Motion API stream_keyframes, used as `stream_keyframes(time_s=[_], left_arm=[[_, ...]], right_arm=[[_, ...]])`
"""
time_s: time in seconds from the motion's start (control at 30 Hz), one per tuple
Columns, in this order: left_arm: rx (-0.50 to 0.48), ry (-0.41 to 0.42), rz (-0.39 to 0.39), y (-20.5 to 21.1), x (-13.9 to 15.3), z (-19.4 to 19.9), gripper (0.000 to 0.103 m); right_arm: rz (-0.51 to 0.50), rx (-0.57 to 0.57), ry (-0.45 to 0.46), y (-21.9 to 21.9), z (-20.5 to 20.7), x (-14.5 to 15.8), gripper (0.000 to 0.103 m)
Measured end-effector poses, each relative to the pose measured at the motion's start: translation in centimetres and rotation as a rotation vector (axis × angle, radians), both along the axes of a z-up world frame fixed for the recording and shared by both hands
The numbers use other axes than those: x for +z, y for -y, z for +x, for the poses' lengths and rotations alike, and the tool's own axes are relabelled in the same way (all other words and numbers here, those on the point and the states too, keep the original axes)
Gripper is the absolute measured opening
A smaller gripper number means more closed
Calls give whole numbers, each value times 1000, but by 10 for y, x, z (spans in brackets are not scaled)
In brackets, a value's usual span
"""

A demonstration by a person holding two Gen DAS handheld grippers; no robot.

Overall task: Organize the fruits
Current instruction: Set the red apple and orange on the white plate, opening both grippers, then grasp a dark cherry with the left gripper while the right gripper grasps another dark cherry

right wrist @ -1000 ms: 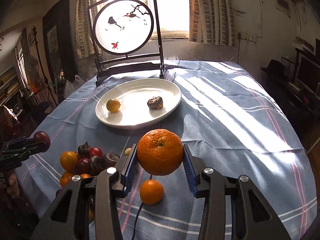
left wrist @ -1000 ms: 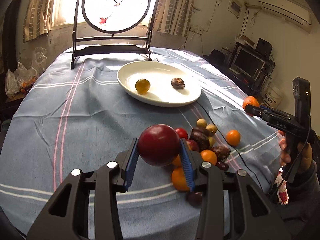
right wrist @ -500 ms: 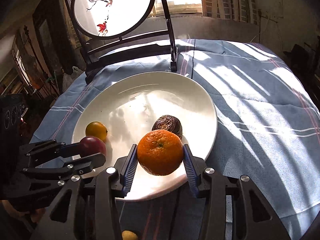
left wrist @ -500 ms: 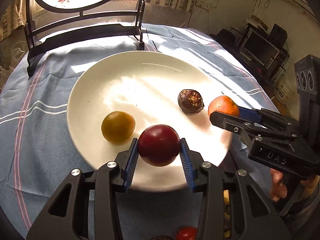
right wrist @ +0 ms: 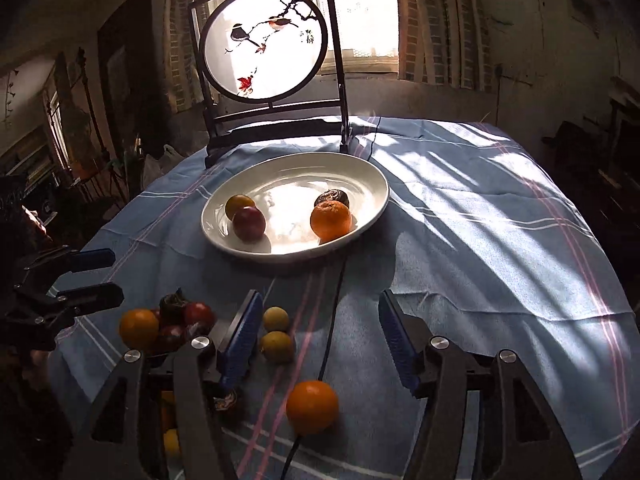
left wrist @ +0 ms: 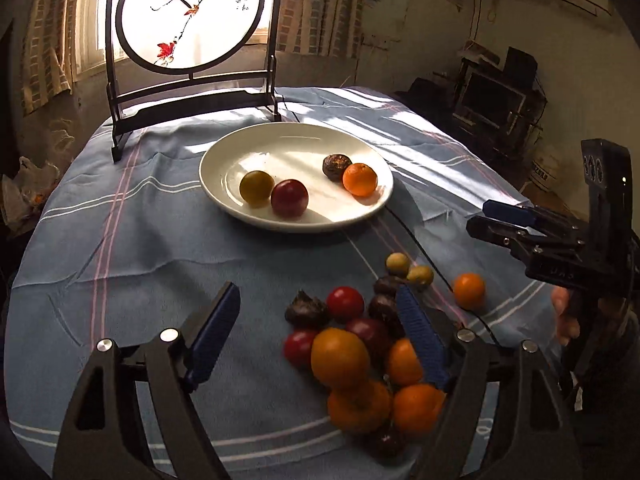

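Note:
A white plate (left wrist: pixel 240 208) (right wrist: pixel 376 184) on the blue cloth holds a yellow fruit (left wrist: pixel 256 187), a dark red plum (left wrist: pixel 289 197) (right wrist: pixel 249 223), a brown wrinkled fruit (left wrist: pixel 335 166) and an orange (left wrist: pixel 359 179) (right wrist: pixel 331 220). A pile of loose fruit (left wrist: pixel 352 344) lies near me, with a single orange (left wrist: pixel 469 290) (right wrist: pixel 312 406) to its right. My left gripper (left wrist: pixel 320 340) is open and empty above the pile. My right gripper (right wrist: pixel 320 344) is open and empty above the single orange; it also shows in the left wrist view (left wrist: pixel 508 224).
A round bird screen on a dark stand (left wrist: pixel 192 20) (right wrist: pixel 264 44) stands behind the plate. A black cable (right wrist: pixel 332 320) runs across the cloth. Furniture (left wrist: pixel 496 96) stands at the far right. Two small yellow fruits (right wrist: pixel 276 332) lie between pile and orange.
Both grippers have opened, leaving the plum and the orange on the plate. Both have drawn back from the plate to above the fruit pile.

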State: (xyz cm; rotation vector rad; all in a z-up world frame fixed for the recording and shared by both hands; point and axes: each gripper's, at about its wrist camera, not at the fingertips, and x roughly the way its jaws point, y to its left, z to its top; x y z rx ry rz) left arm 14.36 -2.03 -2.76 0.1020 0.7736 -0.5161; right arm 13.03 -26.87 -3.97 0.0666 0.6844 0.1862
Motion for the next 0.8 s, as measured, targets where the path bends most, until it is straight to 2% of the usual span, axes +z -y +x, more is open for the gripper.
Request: stream_keyframes(time_s=[0.07,0.13,0.17,0.23,0.3,0.5,0.57,0.6,0.63,0.8], left_arm=[[-24,-4,17,-4,-10,-28,78],[-46,-10,30,-5,-21,-50,65],[-59,-16,34,-5,-26,-57,62],[-65,-30,29,-4,-33,-68,56],[-70,-42,23,-3,-40,-76,52],[-67,-60,63,4,-59,-83,43],[-66,-60,53,3,-61,-81,41],[-67,-60,54,4,-61,-79,32],[-75,-67,53,5,-63,-77,28],[-109,-60,11,7,-68,-74,27]], right_arm=[[27,3,-9,5,-18,-14,61],[48,-14,-19,11,-28,-27,61],[65,-28,-33,15,-30,-31,61],[100,-24,6,20,-35,-27,61],[106,-41,-12,22,-31,-29,62],[89,-33,2,18,-33,-29,62],[99,-30,1,19,-33,-30,62],[103,-31,0,20,-33,-30,62],[107,-31,0,20,-33,-30,62],[120,1,-1,19,-34,-30,62]])
